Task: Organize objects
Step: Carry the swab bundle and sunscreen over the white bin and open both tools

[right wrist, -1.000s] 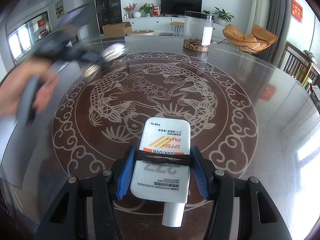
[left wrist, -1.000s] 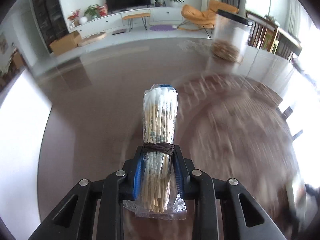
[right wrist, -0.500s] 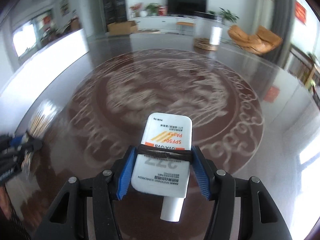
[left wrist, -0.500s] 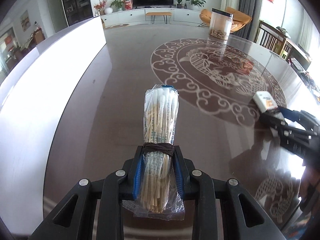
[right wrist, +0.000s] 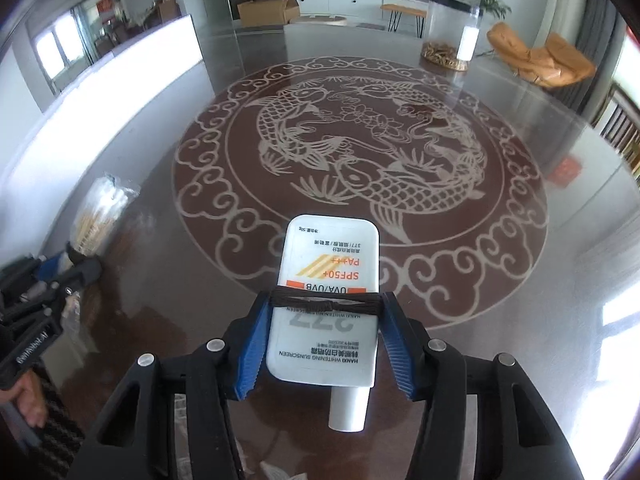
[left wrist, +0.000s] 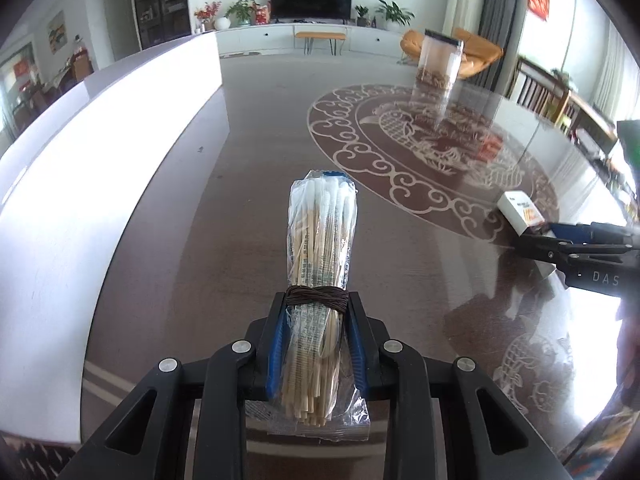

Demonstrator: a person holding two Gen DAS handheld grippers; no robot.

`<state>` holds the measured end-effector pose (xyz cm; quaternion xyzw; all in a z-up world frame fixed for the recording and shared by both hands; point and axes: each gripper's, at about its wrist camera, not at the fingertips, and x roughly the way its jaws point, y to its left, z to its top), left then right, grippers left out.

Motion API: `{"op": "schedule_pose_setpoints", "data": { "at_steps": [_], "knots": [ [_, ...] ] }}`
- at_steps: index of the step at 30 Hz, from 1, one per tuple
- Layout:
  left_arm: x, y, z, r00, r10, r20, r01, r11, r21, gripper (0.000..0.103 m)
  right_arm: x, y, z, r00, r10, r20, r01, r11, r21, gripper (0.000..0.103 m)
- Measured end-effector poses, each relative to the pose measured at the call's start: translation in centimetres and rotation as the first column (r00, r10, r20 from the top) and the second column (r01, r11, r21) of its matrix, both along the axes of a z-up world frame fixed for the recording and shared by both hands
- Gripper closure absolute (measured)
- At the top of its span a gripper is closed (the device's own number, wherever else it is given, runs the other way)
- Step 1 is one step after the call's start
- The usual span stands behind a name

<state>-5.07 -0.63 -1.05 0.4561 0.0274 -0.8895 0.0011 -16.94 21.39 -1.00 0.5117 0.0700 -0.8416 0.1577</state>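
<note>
the table [right wrist: 520, 280] is the largest item: dark glossy top filling both views, with a pale carp-and-cloud medallion at centre of the right wrist view and at right of centre in the left wrist view. a clear jar [right wrist: 448, 32] with a dark lid and brownish contents at its bottom stands on the table, upper right of both views.

left gripper [left wrist: 316, 312]: lower centre of the left wrist view, black frame, blue pads; seen again at the left edge of the right wrist view, angled down toward the table. its fingers are clenched on the bag of cotton swabs [left wrist: 320, 264], a brown cord wrapped across the fingertips over the bag. the bag is clear crinkled plastic, packed with wooden sticks with white tips, tips away from the camera, cut ends and loose plastic hanging back between the fingers. printing on the bag is too small to read.

right gripper [right wrist: 326, 308]: lower centre of the right wrist view, same build, pointing steeply down. the fingers grasp the sunscreen tube [right wrist: 328, 300] by its flat sides, dark cord across the tips; the jaws have just closed slightly, the tube between them. tube is white, flat, rounded corners, round white cap toward the camera. label reads upside down: "spf50+", "pa+++", "uva/uvb", "hanxi whitening sunscreen", with orange stripes.

a hand [right wrist: 28, 400] grips the left gripper's handle, lower left of the right wrist view. "das" shows on the right gripper's body at right in the left wrist view.
</note>
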Motion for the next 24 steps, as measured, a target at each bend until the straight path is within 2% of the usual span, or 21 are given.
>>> {"op": "schedule_pose_setpoints", "data": {
  "at_steps": [5, 9, 12, 16, 18, 21, 24],
  "knots": [
    [1.3, -1.2, 2.3, 0.998, 0.028, -0.060, -0.024, 0.998, 0.064, 0.075, 0.7, 0.8, 2.3, 0.999, -0.032, 0.003, 0.032, 0.990, -0.137, 0.049],
    [2.4, -2.6, 5.2, 0.991, 0.064, -0.115, -0.049, 0.991, 0.127, 0.075, 1.3, -0.8, 5.4, 0.999, 0.000, -0.039, -0.007, 0.983, -0.183, 0.049],
    [3.3, -5.4, 8.5, 0.978, 0.115, -0.176, -0.086, 0.983, 0.164, 0.075, 1.5, -3.4, 8.3, 0.996, 0.043, -0.079, -0.060, 0.973, -0.225, 0.049],
    [3.2, -11.6, 12.5, 0.950, 0.225, -0.218, -0.186, 0.965, 0.183, 0.075, 1.3, -9.7, 12.7, 0.978, 0.148, -0.147, -0.185, 0.940, -0.287, 0.049],
    [2.5, -15.6, 13.6, 0.932, 0.291, -0.214, -0.265, 0.953, 0.145, 0.075, 1.1, -14.1, 14.8, 0.961, 0.214, -0.173, -0.261, 0.912, -0.317, 0.049],
    [1.6, -20.8, 13.4, 0.915, 0.365, -0.173, -0.355, 0.931, 0.084, 0.076, 1.1, -21.2, 17.0, 0.927, 0.316, -0.204, -0.369, 0.868, -0.332, 0.049],
    [-0.2, -25.0, 11.8, 0.900, 0.424, -0.097, -0.424, 0.905, 0.031, 0.075, 1.0, -28.9, 17.4, 0.886, 0.417, -0.204, -0.463, 0.833, -0.304, 0.049]
  ]
}}
